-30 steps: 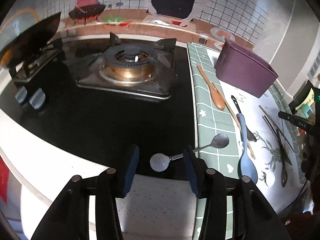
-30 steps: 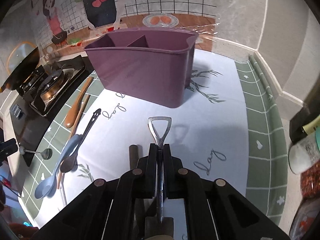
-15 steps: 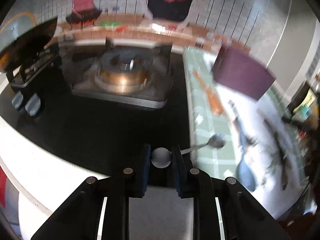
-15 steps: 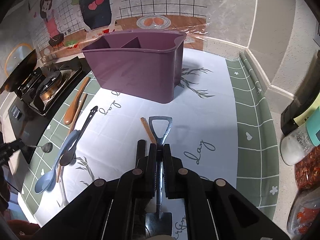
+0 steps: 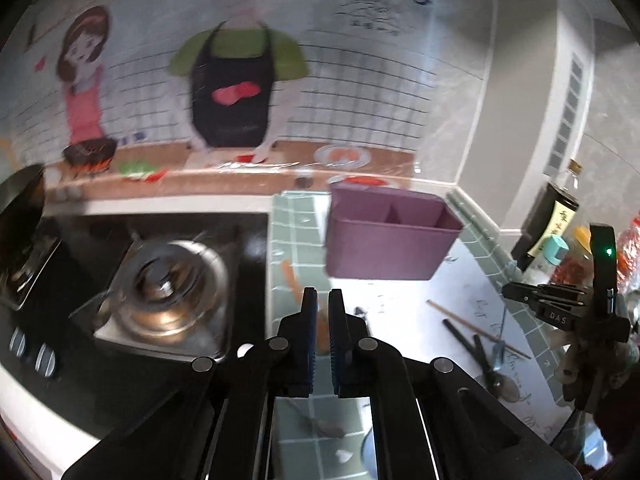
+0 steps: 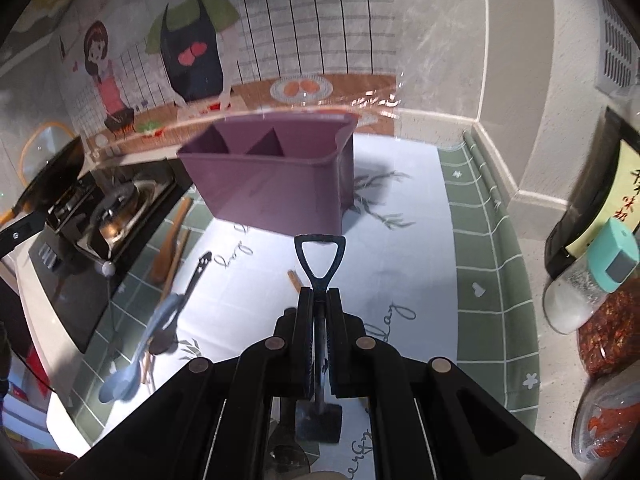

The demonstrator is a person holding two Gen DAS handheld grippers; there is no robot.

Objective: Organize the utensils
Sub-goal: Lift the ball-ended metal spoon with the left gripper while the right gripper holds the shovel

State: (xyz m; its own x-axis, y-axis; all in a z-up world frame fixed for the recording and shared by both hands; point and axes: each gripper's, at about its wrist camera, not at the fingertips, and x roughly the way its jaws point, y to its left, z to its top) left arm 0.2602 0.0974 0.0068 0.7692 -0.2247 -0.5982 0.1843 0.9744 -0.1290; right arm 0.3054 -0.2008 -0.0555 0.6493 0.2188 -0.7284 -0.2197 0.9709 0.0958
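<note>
A gas burner (image 5: 172,284) is set into the black hob (image 5: 100,364) at the left. A cartoon wall sticker (image 6: 188,40) is seen behind the bench. A salt shaker (image 6: 592,276) and dark bottle (image 5: 548,224) are placed at the right.

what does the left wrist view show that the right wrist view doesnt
Only the left wrist view: the left gripper with its blue pads shut, the right gripper seen from outside, and the tall dark sauce bottle up to its cap.
Only the right wrist view: the shovel-shaped metal spoon clamped between the right gripper's pads.
Both: the purple divided plastic caddy, the steel gas burner and the white-and-green counter mat.
</note>
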